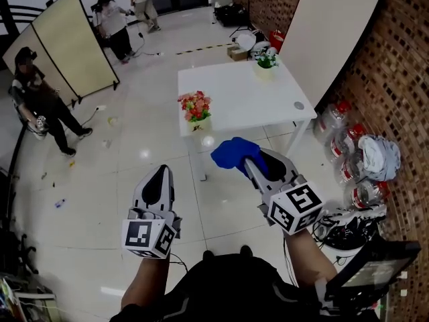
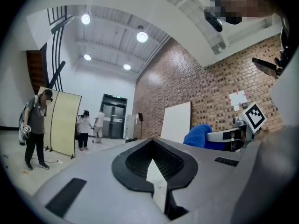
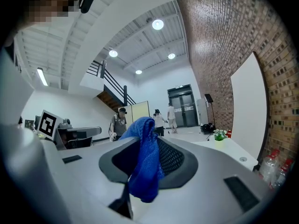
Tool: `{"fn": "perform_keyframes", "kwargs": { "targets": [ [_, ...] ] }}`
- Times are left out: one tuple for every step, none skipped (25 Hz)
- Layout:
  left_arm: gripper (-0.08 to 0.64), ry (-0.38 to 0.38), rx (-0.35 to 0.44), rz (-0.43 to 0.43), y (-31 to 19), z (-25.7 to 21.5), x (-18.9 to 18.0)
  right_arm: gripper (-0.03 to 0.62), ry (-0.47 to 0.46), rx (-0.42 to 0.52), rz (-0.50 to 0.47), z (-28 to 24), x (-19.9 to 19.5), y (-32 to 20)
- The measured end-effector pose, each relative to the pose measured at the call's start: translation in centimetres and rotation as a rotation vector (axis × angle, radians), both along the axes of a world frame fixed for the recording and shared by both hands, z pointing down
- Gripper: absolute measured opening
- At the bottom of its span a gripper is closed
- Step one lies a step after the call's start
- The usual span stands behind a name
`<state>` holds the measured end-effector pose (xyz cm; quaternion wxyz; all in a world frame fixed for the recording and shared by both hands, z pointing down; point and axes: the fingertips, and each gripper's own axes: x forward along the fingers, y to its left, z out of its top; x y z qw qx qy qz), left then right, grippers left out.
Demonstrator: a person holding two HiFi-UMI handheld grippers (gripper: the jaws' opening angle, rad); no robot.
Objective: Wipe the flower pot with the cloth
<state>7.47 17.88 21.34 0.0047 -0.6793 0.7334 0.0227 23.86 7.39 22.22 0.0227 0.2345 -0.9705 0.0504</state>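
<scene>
Head view: overhead, steeply down; left hand-held gripper (image 1: 161, 174) and right hand-held gripper (image 1: 249, 161) close below; white rectangular bench (image 1: 241, 102) farther ahead
Gripper views: low behind own jaws, facing level across the room
Shared: crumpled blue cloth (image 1: 230, 154) in all three

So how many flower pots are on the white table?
2. A pot of red flowers stands at the white table's near left corner. A pot with a green plant stands by its far edge. None seems hidden.
</scene>
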Motion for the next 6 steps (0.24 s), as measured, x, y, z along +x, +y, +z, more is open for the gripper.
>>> {"fn": "perform_keyframes", "kwargs": {
  "targets": [
    [0.000,-0.002,-0.001,-0.002,0.06,0.02,-0.15,0.097,0.003,0.000,0.000,0.02,-0.08,-0.04],
    [0.000,-0.003,-0.003,-0.004,0.13,0.11,-0.29,0.097,0.005,-0.001,-0.001,0.07,-0.17,-0.08],
    [0.000,-0.003,-0.006,-0.005,0.19,0.25,-0.38,0.097,0.007,-0.002,-0.001,0.14,-0.26,-0.11],
    [0.000,-0.002,-0.010,-0.004,0.24,0.42,-0.40,0.097,0.008,-0.003,-0.002,0.21,-0.31,-0.11],
    [0.000,0.001,-0.014,-0.003,0.27,0.60,-0.40,0.097,0.008,-0.004,-0.003,0.29,-0.35,-0.08],
    [0.000,0.003,-0.018,0.000,0.30,0.79,-0.37,0.097,0.009,-0.005,-0.004,0.37,-0.36,-0.04]
  ]
}}
